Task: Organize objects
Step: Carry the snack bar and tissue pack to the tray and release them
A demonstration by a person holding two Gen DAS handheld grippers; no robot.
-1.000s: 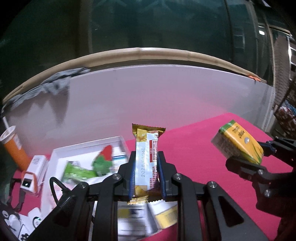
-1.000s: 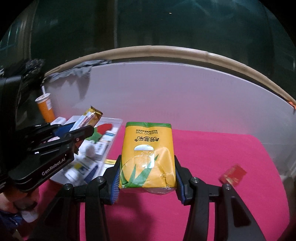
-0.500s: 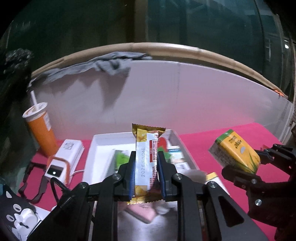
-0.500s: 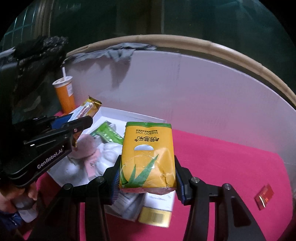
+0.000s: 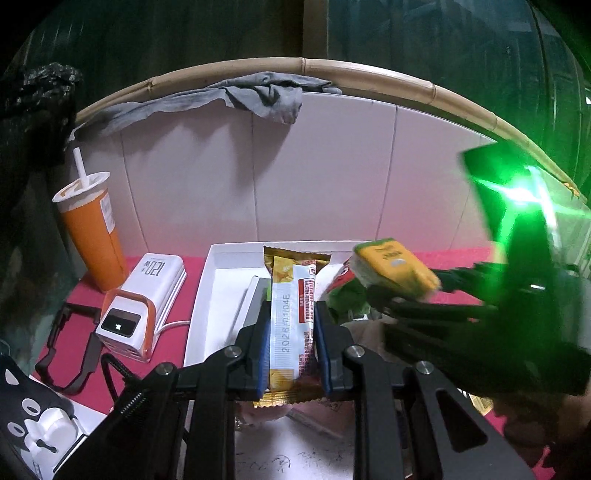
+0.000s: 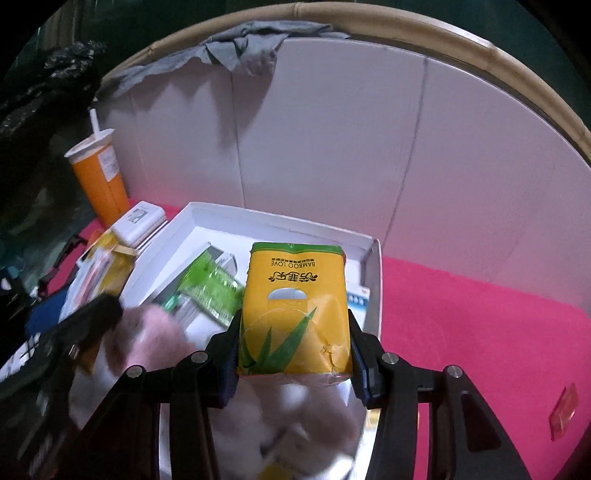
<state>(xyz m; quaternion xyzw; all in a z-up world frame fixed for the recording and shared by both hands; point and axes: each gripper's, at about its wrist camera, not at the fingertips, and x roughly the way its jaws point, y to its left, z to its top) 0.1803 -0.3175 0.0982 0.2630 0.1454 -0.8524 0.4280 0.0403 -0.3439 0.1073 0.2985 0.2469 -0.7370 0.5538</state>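
Left gripper point(image 5: 289, 341) clamps the light, crinkly, slippery snack bar point(image 5: 291, 325) mid-length; right gripper point(image 6: 293, 354) squeezes the soft, crushable tissue pack point(image 6: 295, 310); both 2 hover above the white tray point(image 6: 280, 219).

A surface point(image 6: 480, 314) covered in bright pink cloth is shown, bounded at the rear by a white panelled board point(image 5: 314, 177) standing upright; vertical seams are seen dividing the board into sections. The top of the board is edged by a pale bamboo pole point(image 5: 388, 74), over which a grey cloth point(image 5: 266, 96) is draped, its shadow being cast on the white panels below. Behind the pole, dark glazed panes with a vertical frame member point(image 5: 314, 29) are visible. A dark, rough mass point(image 5: 33, 110) is seen at the left edge. A green lens flare point(image 5: 524, 184) is recorded at the right of the left wrist view.
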